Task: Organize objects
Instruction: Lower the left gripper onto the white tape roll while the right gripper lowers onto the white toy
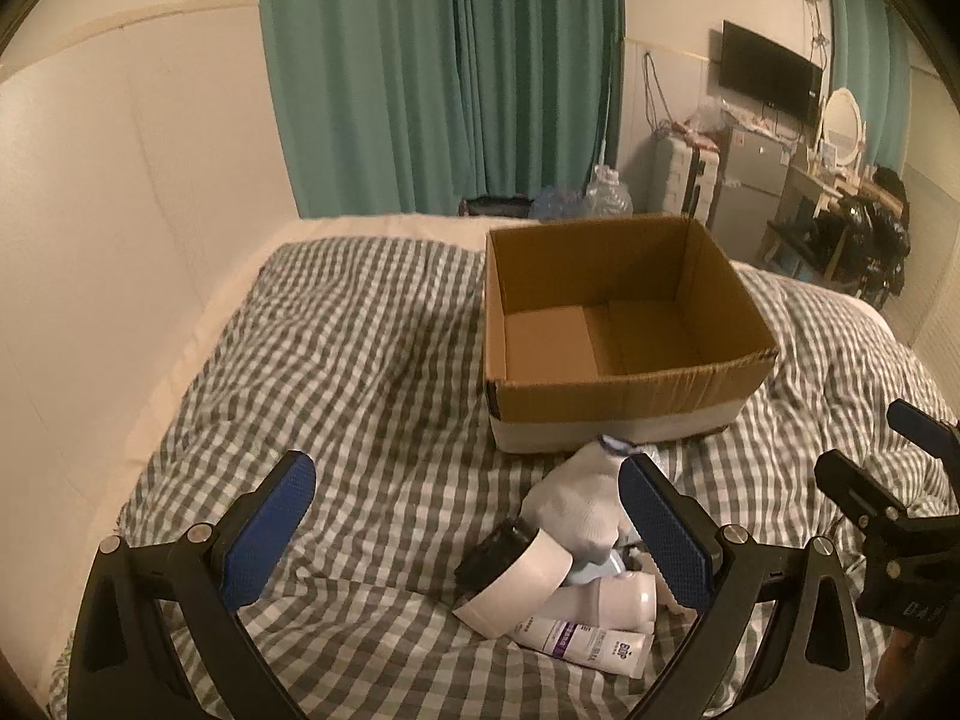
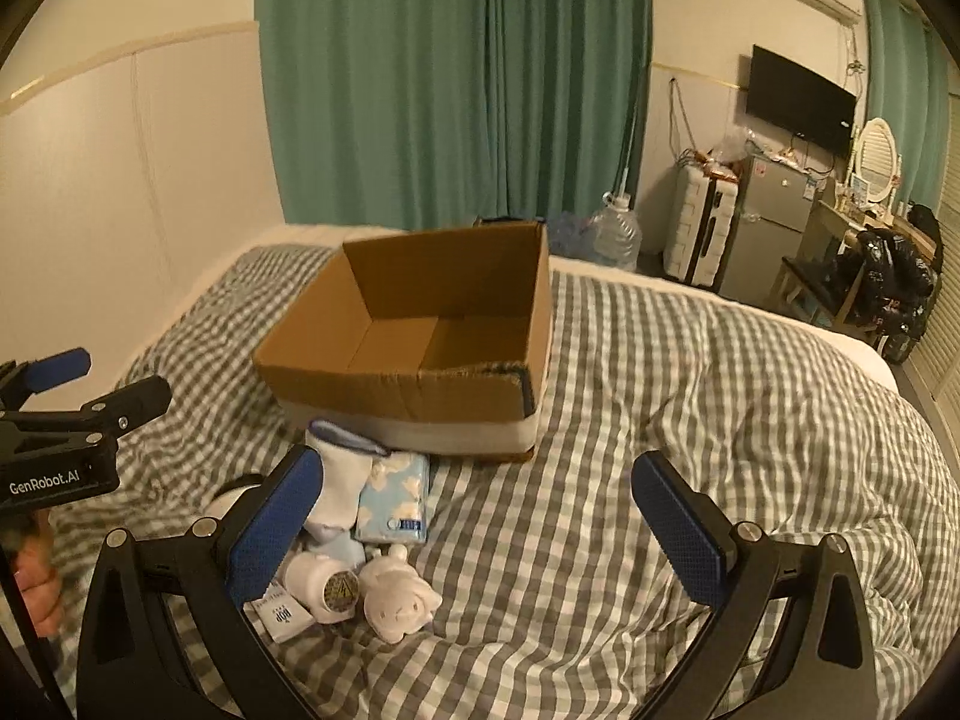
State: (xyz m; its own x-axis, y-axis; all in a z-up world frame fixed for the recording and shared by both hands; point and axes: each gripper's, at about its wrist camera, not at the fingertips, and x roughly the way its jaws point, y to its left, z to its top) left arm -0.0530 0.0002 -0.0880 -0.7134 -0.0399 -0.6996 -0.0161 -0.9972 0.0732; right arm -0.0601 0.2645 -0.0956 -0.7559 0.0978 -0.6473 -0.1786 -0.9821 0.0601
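An open, empty cardboard box sits on the checked bedspread; it also shows in the right wrist view. In front of it lies a small pile: a white sock, a roll of tape, a white tube, a white bottle, a blue tissue pack and a small white plush toy. My left gripper is open and empty, its right finger beside the pile. My right gripper is open and empty, just right of the pile.
The checked bedspread covers the whole bed. A white wall runs along the left side. Green curtains, water jugs, a suitcase, a small fridge and a desk stand beyond the bed.
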